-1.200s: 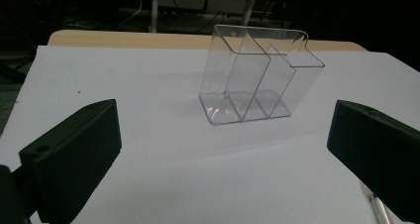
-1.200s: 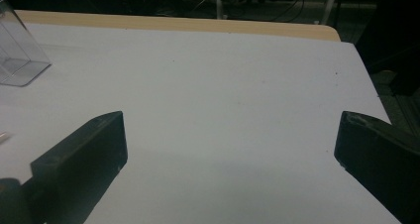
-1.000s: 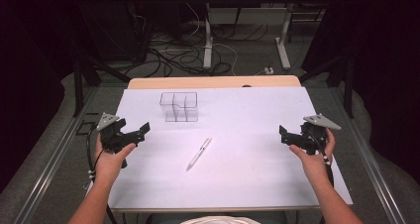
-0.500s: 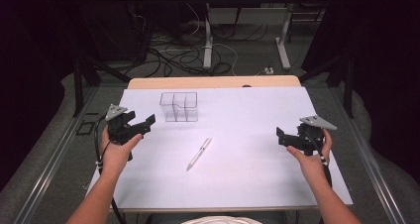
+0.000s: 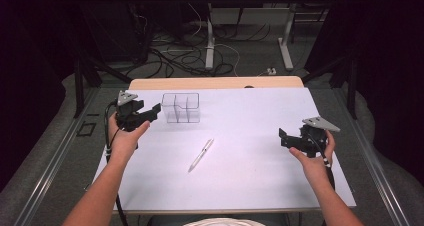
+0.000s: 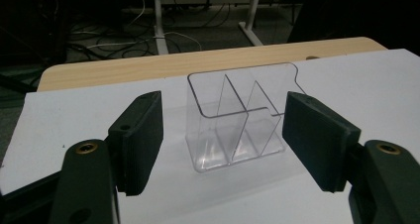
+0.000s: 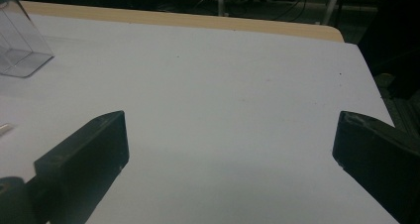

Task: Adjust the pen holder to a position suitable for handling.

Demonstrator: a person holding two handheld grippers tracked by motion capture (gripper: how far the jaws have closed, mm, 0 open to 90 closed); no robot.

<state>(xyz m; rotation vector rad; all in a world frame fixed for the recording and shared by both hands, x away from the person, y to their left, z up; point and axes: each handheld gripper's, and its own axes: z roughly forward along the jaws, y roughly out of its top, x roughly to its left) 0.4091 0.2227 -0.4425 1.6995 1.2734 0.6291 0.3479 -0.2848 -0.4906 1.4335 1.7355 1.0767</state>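
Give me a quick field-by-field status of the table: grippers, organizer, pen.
left gripper: open, empty, aimed at the organizer, not touching
right gripper: open, empty, above the bare right side of the sheet
clear plastic compartment organizer: upright, far left of the white sheet
white pen: lying flat mid-sheet, between both grippers, untouched

In the right gripper view the clear organizer [image 7: 22, 40] and pen [image 7: 4, 129] are cut off at the left edge.

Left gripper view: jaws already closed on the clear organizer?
No, the left gripper has its jaws spread wide, with the clear organizer standing untouched on the table beyond them.
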